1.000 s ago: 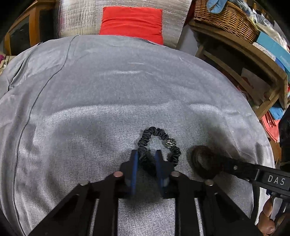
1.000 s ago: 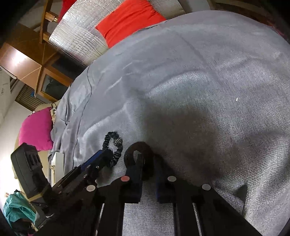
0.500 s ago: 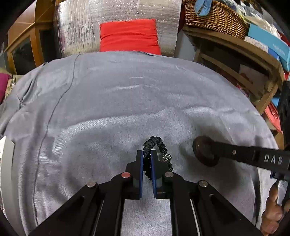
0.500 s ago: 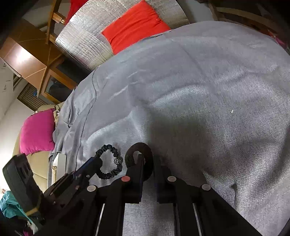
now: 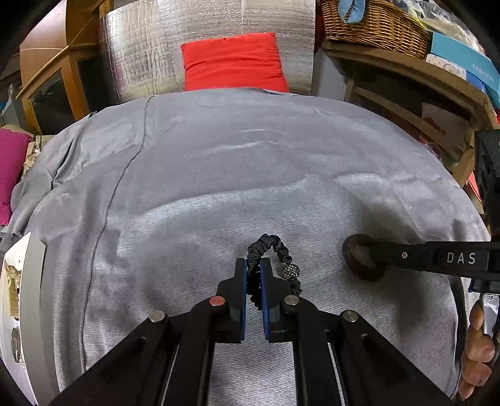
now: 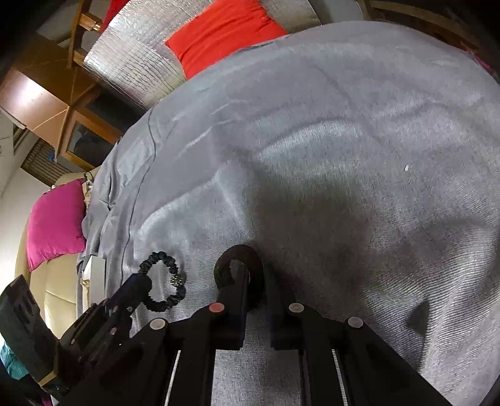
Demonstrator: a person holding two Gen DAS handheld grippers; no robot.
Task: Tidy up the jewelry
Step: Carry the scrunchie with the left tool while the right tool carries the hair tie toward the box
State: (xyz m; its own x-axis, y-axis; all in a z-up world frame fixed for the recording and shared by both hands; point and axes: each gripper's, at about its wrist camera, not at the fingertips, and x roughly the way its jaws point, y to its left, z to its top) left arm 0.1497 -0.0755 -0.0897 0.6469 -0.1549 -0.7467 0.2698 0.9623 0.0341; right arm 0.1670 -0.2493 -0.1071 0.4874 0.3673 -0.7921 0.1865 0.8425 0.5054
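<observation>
My left gripper [image 5: 253, 265] is shut on a black ruffled scrunchie bracelet [image 5: 275, 245] with a sparkly bead [image 5: 290, 271], held just above the grey cloth [image 5: 218, 175]. It also shows in the right wrist view [image 6: 168, 281], hanging as a loop from the left gripper [image 6: 140, 282]. My right gripper [image 6: 254, 274] is shut on a dark brown ring-shaped bangle [image 6: 239, 253], also seen to the right in the left wrist view [image 5: 359, 260].
A white box [image 5: 25, 299] sits at the cloth's left edge. A red cushion [image 5: 234, 62] and silver padding stand behind. A wooden shelf with a wicker basket [image 5: 375, 25] is at the right. A pink cushion [image 6: 53, 225] lies left.
My left gripper closed on the scrunchie bracelet and lifted it off the cloth. My right gripper kept its hold on the bangle and rose with it.
</observation>
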